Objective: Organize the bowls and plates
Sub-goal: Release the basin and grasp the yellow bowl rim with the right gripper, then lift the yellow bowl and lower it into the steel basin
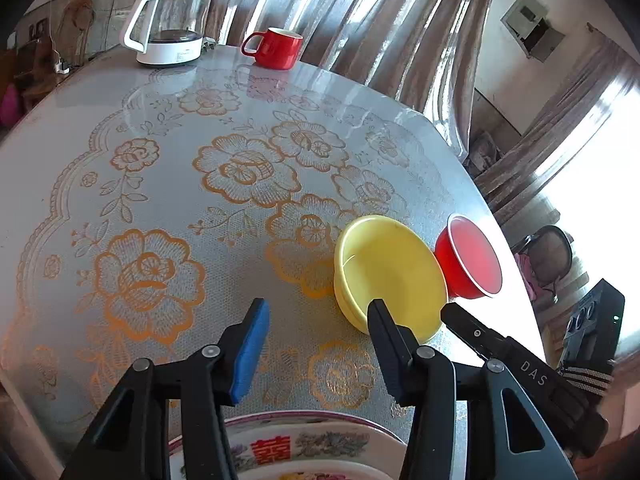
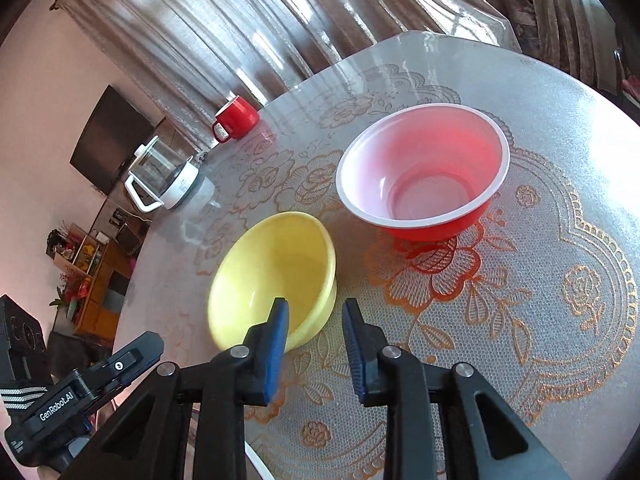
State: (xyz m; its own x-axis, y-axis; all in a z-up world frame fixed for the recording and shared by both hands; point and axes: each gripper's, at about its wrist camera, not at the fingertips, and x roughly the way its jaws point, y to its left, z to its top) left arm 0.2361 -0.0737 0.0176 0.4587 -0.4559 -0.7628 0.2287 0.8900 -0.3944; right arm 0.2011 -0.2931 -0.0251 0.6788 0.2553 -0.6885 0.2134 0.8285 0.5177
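While both views show the yellow bowl and the red bowl side by side on the table, only the left wrist view catches a patterned plate at the bottom edge, under the left gripper. In that view, left to right: glass kettle upper left, red mug just right of it, yellow bowl lower right of centre, red bowl at its right, close enough that a gap can't be made out. Left gripper jaws moderately apart, nothing between the pads; its right finger overlaps the yellow bowl's near rim, contact unclear. The other gripper's black body pokes in at lower right.

Right wrist view: a black gripper body lower left, kettle and mug at left middle, yellow bowl centre, red bowl upper right with its white inside fully visible. Right gripper jaws narrow; the left pad looks over the yellow bowl's near wall, the right pad outside it; can't tell if they press on it.

Plate cut off by the frame and fingers; only a red character and flowers show. Table is round, with a clear cover over a gold-flower lace cloth. Curtains behind; a dark screen and a wooden cabinet at left in the right view.
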